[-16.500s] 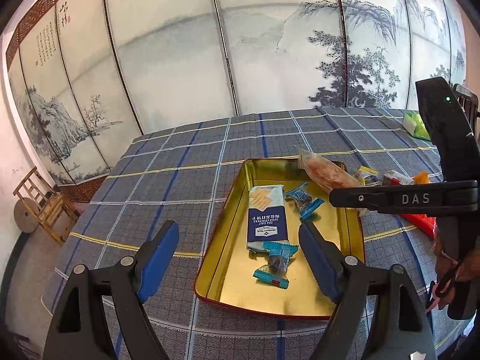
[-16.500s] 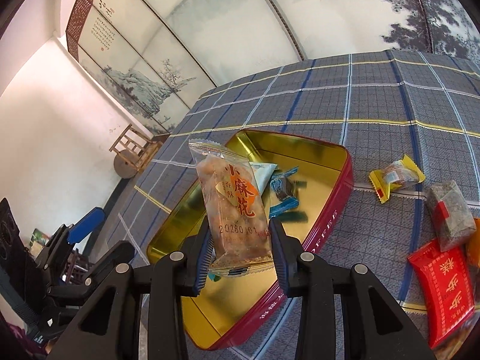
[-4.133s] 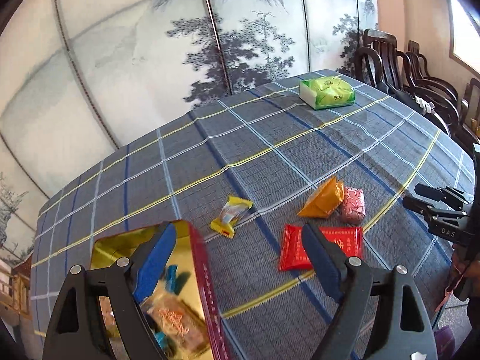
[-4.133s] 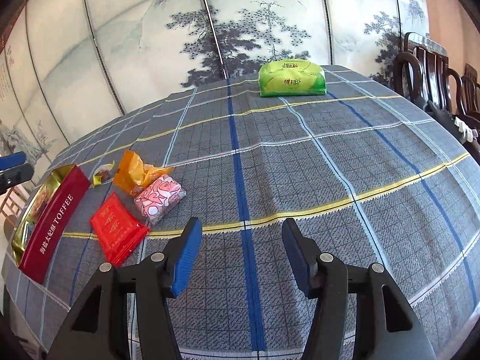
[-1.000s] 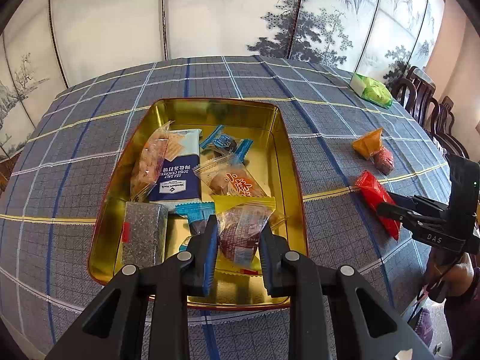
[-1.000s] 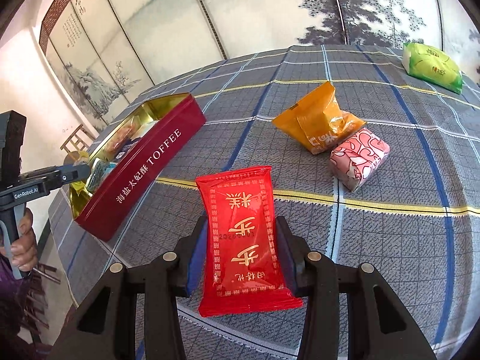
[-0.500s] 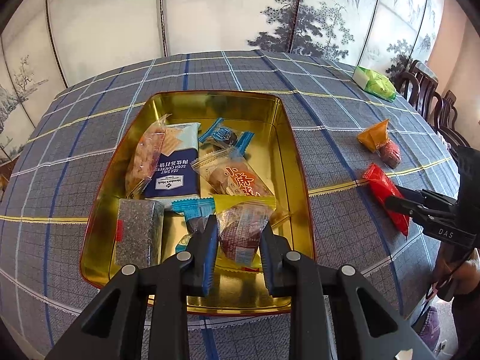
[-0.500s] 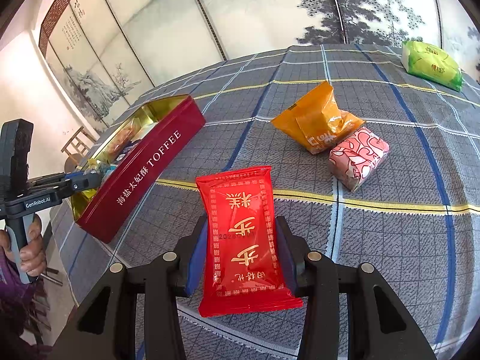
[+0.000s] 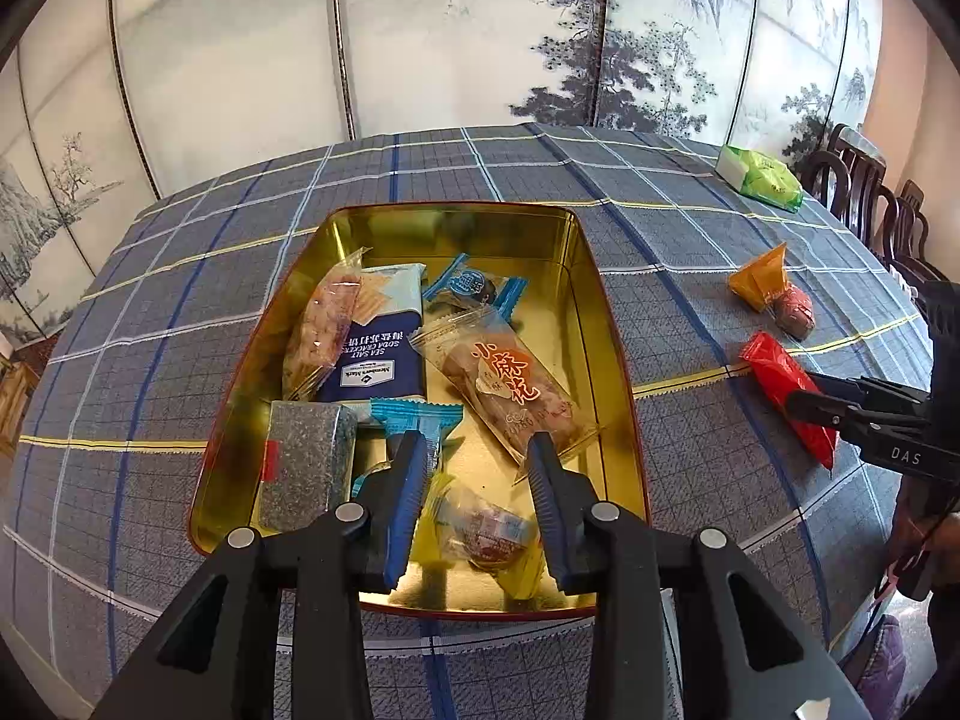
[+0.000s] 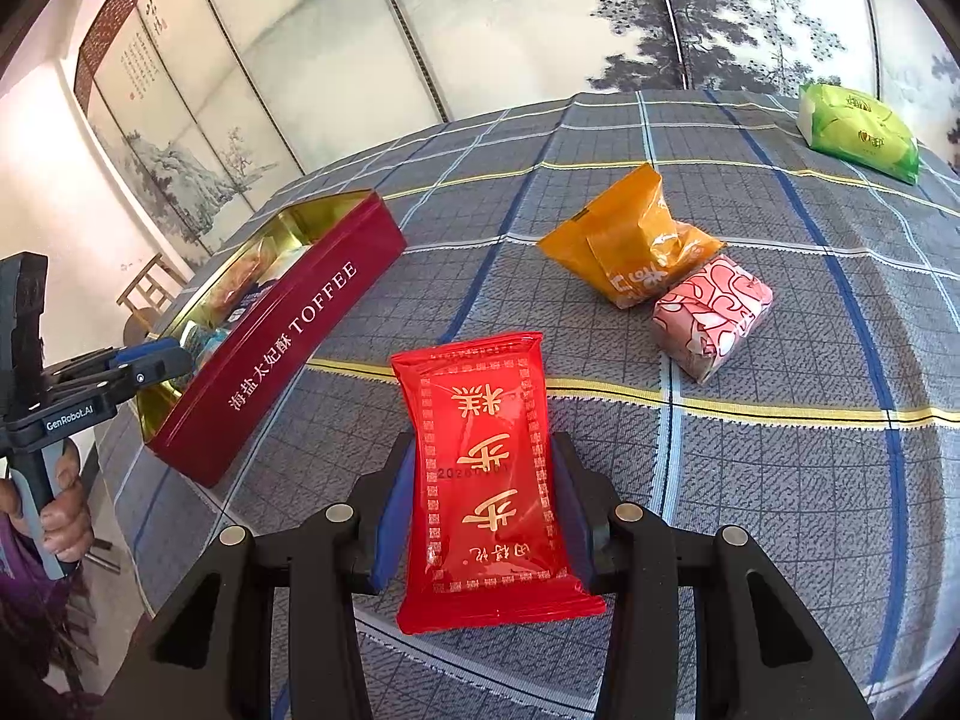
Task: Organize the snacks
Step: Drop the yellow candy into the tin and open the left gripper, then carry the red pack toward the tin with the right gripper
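Snacks are gathering in the tin (image 9: 606, 324) at frame centre — you're parting the left gripper (image 9: 477, 498) over a yellow-wrapped sweet (image 9: 480, 531) and clamping the right gripper (image 10: 489, 510) on the red packet (image 10: 486, 468) to bring it over.

Left gripper (image 9: 477, 480): jaws now parted above the tin (image 9: 606, 324), the yellow-wrapped candy (image 9: 480, 531) released and lying on the tin floor between the fingers, where half a second ago it was clamped.

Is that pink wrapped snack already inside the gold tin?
No, the pink snack lies on the tablecloth beside the orange packet, well away from the tin.
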